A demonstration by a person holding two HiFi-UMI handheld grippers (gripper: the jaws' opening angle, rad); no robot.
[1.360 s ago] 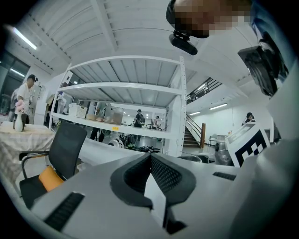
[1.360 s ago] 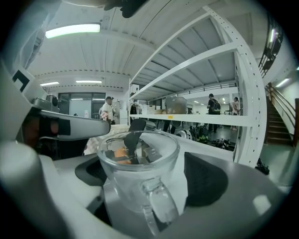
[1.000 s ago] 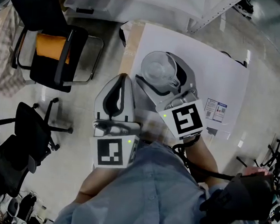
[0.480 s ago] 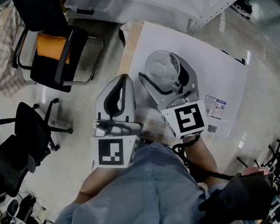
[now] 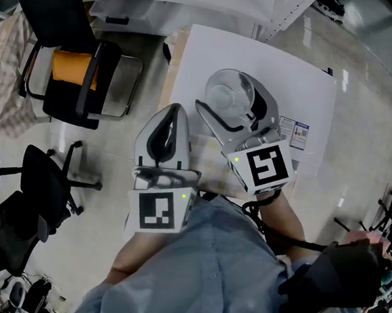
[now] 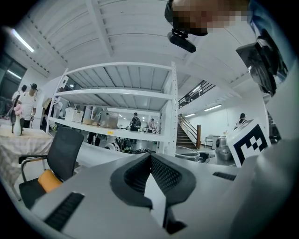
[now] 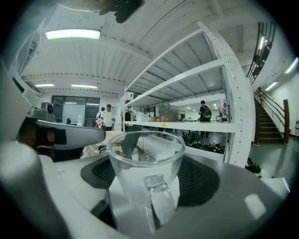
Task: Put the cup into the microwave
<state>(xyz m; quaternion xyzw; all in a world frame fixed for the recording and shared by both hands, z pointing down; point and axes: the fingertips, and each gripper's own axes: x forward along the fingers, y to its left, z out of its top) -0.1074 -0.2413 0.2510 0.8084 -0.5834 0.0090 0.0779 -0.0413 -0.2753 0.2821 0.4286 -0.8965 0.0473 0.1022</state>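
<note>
Cup point(image 7: 145, 172) stood upright inside the right claw point(image 5: 236, 103), which squeezed its sides. Left claw point(image 5: 175, 110) was shut and empty.

The cup point(image 7: 145, 168) is clear see-through glass, and the left gripper point(image 5: 173, 109) and right gripper point(image 5: 235, 94) are both light grey with black pads point(image 6: 167, 175), plus black-and-white square markers on each cube point(image 5: 157, 212). White table point(image 5: 311, 87), white shelving point(image 6: 121, 95), black chair point(image 5: 65, 18) with an orange cushion point(image 5: 73, 67), and the shirt point(image 5: 206, 269) is pale blue.
</note>
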